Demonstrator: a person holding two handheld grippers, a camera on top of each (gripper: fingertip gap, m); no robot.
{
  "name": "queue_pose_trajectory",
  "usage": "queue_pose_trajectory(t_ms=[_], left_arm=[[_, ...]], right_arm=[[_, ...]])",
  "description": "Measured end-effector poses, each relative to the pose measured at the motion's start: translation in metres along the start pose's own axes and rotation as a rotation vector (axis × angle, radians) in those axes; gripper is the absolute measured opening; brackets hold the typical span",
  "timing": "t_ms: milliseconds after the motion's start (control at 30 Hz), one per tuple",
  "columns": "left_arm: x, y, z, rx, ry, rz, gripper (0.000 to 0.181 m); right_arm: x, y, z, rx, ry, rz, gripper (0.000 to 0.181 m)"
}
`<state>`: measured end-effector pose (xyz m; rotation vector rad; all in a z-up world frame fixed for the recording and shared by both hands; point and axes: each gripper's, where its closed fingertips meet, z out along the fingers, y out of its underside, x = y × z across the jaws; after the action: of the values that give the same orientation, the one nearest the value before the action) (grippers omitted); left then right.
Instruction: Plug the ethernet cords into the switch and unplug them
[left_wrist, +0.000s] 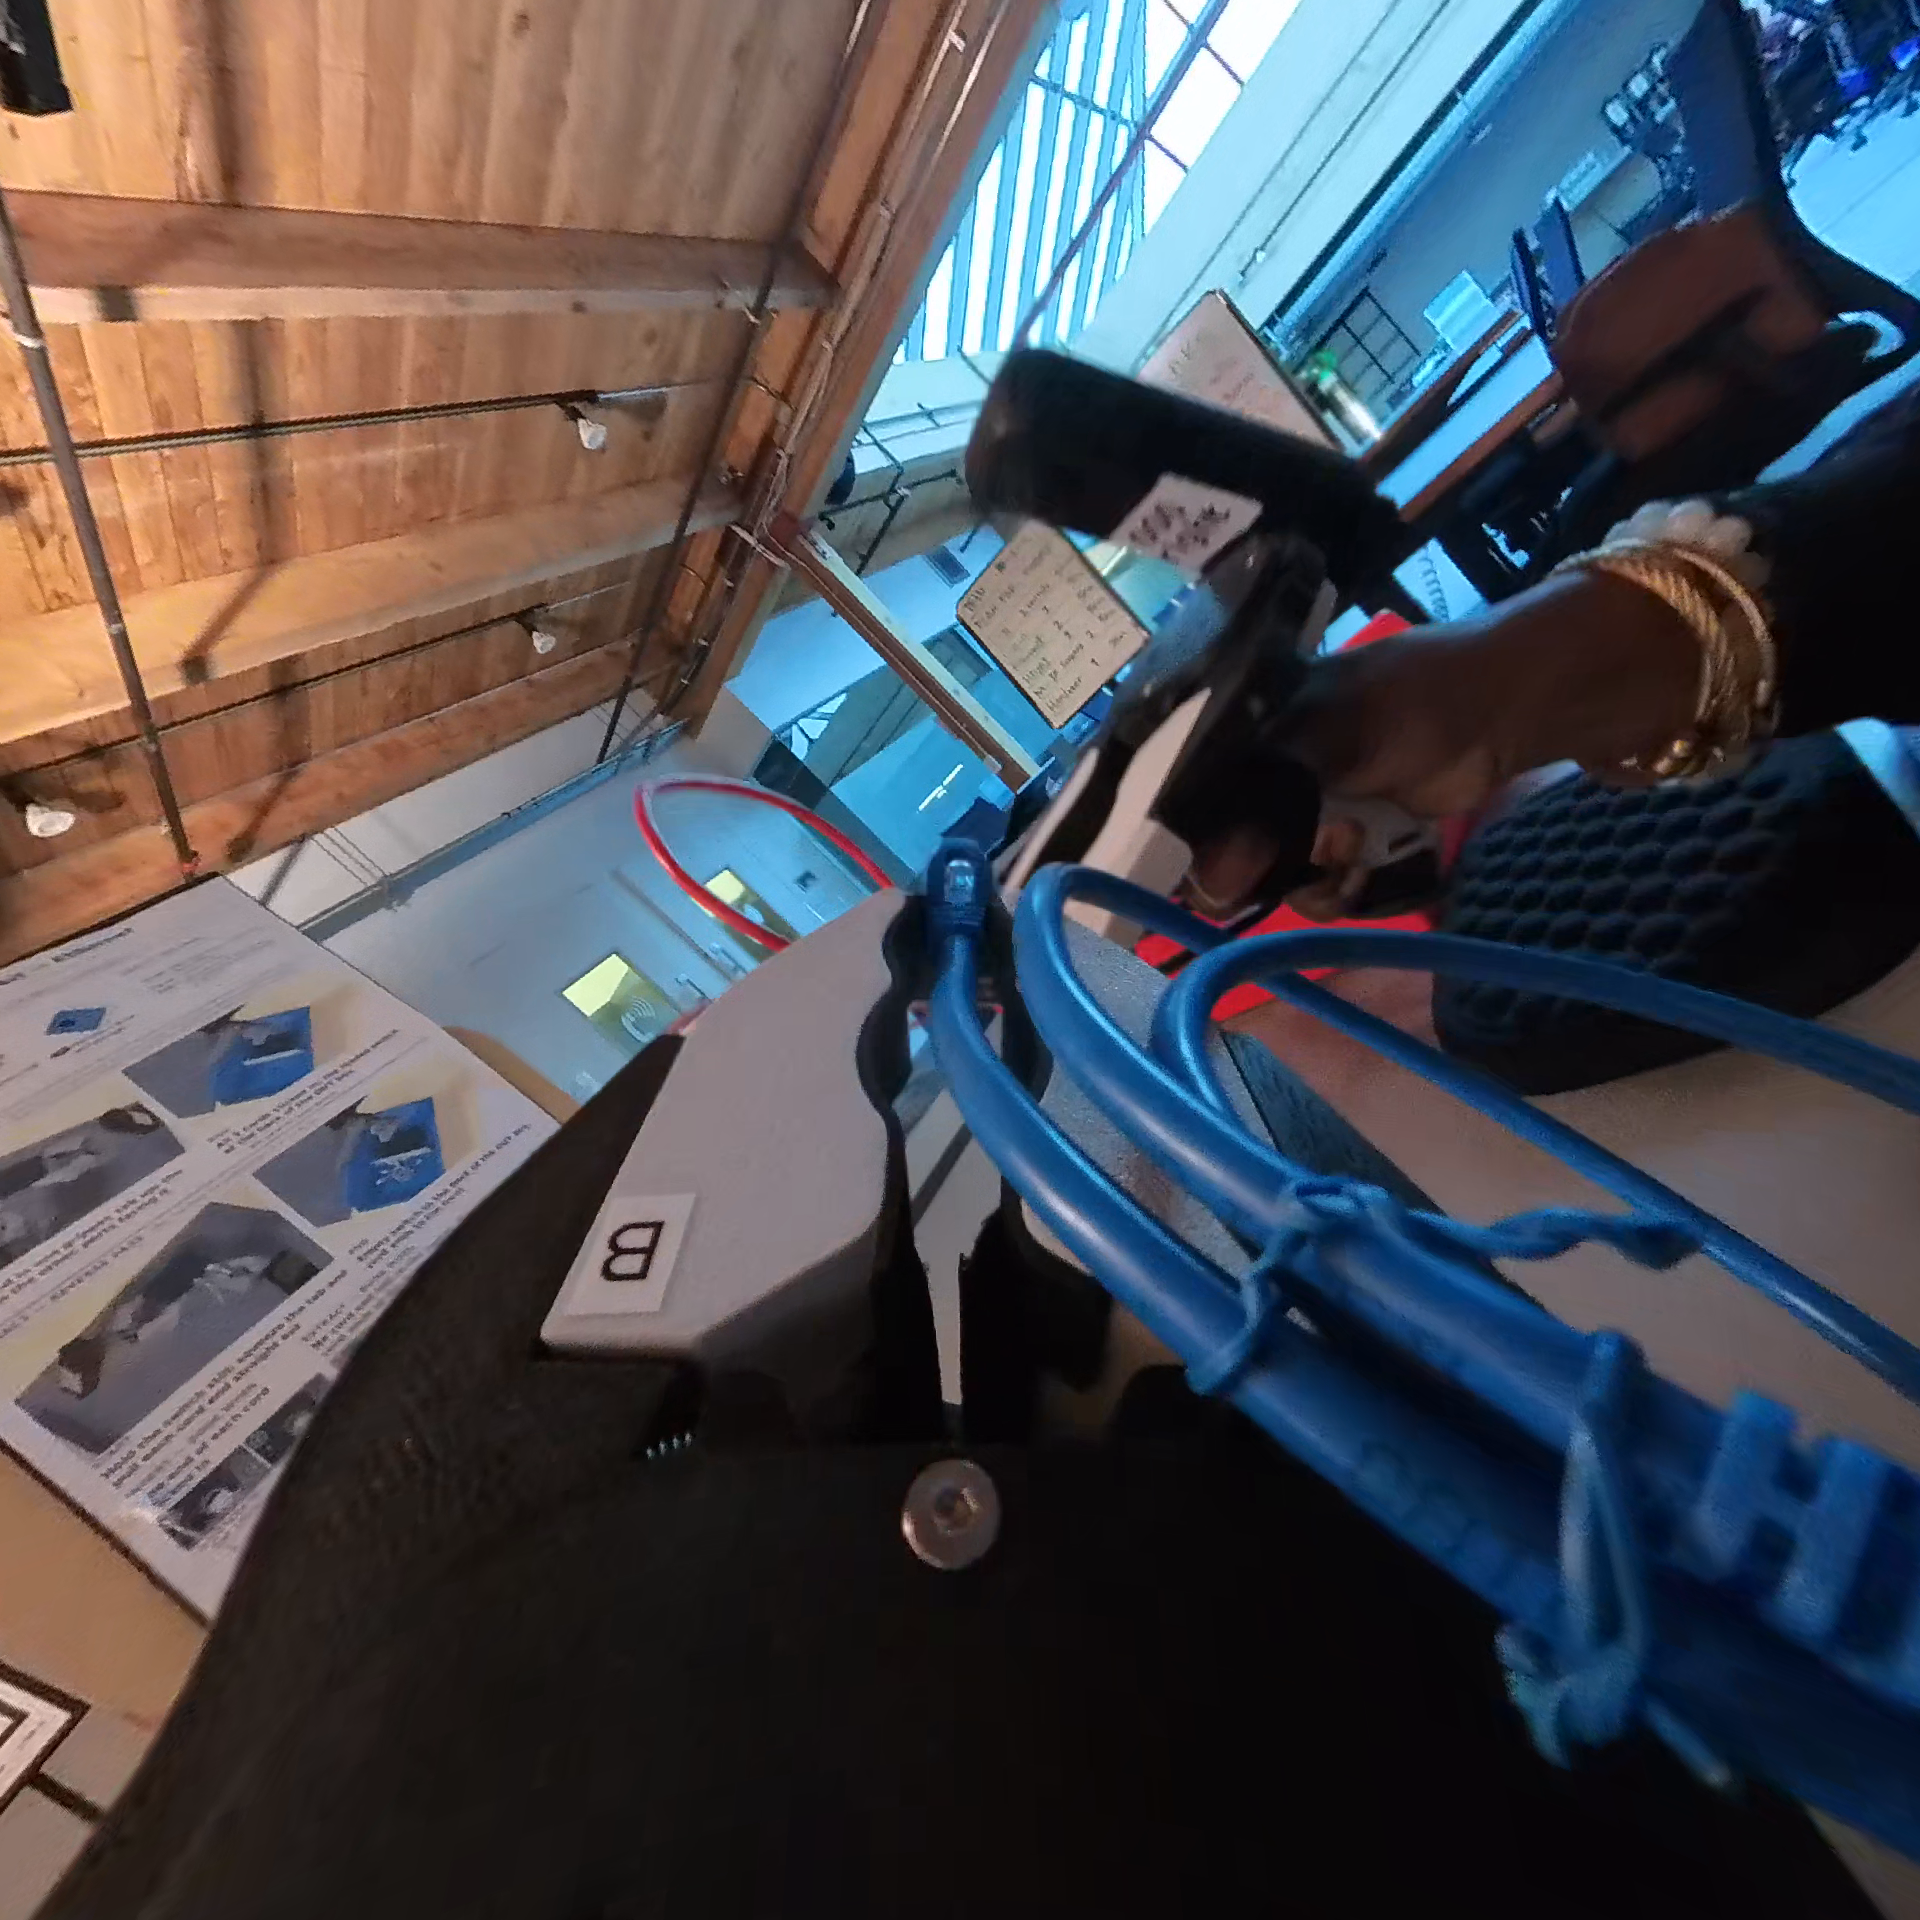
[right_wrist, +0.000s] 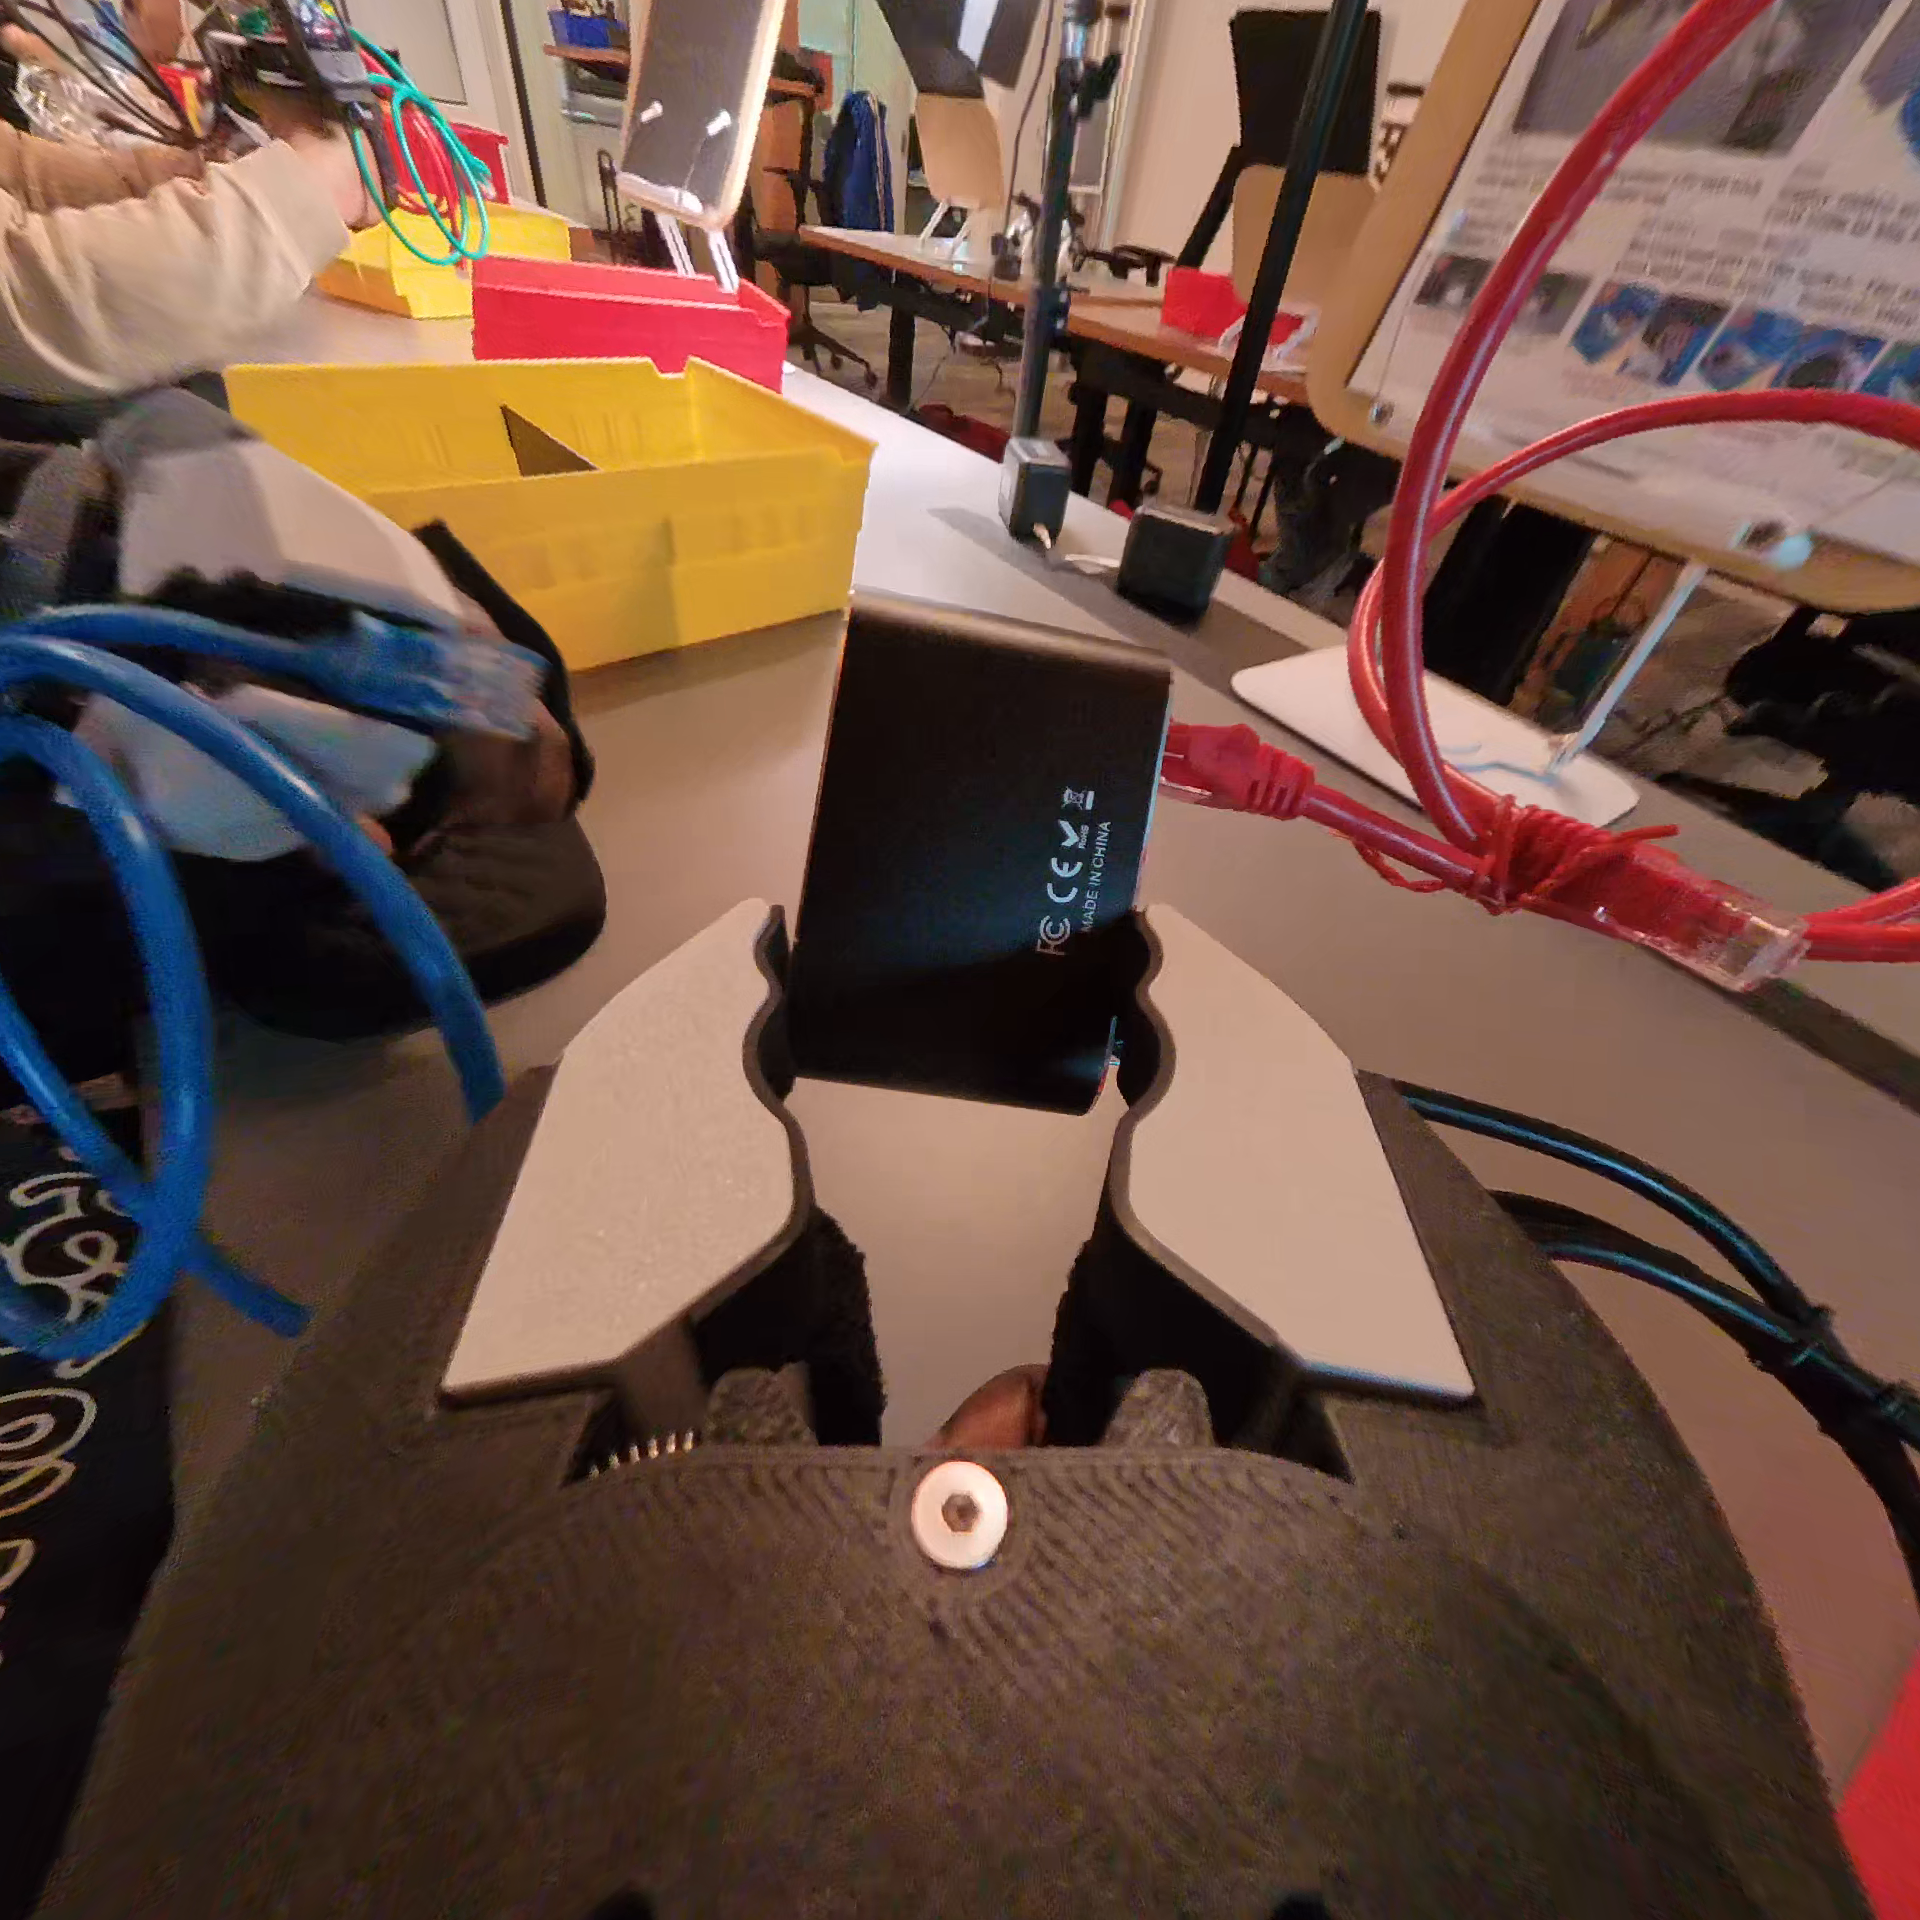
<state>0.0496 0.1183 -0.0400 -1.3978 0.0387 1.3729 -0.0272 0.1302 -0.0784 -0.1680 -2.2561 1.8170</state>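
In the right wrist view my right gripper (right_wrist: 961, 935) is shut on a black switch (right_wrist: 977, 831) and holds it upright over the grey table (right_wrist: 1351, 987). A red ethernet cord (right_wrist: 1236, 774) is plugged into the switch's right side. Its bundled loop rises to the right, and its free clear-tipped plug (right_wrist: 1704, 940) hangs loose. My left gripper (left_wrist: 961, 925) is shut on the plug end of a blue ethernet cord (left_wrist: 958, 894), and the blue loops (left_wrist: 1351, 1195) trail back past the camera. In the right wrist view the left gripper (right_wrist: 468, 675) and its blue plug (right_wrist: 447, 665) sit blurred, left of the switch and apart from it.
A yellow bin (right_wrist: 623, 499) and a red bin (right_wrist: 623, 312) stand behind the switch. An instruction board (right_wrist: 1662, 260) on a white stand is at the right. Two black adapters (right_wrist: 1174, 551) lie beyond. Another person's sleeve (right_wrist: 156, 249) is at far left. A black honeycomb pad (left_wrist: 1714, 883) lies near my right hand.
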Motion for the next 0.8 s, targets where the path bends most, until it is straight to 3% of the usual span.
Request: queue_pose_trajectory(t_ms=[167,533,800], left_arm=[[-0.001,0.006,0.002,-0.044,-0.008,-0.013,0.011],[0.004,0.015,0.008,-0.141,-0.078,0.159,0.011],[0.002,0.014,0.007,-0.144,-0.1,0.161,0.011]], right_arm=[[-0.017,-0.012,-0.003,-0.01,0.04,-0.083,0.061],[-0.019,-0.019,-0.004,0.026,0.138,-0.172,0.061],[-0.021,-0.026,-0.007,0.065,0.184,-0.265,0.061]])
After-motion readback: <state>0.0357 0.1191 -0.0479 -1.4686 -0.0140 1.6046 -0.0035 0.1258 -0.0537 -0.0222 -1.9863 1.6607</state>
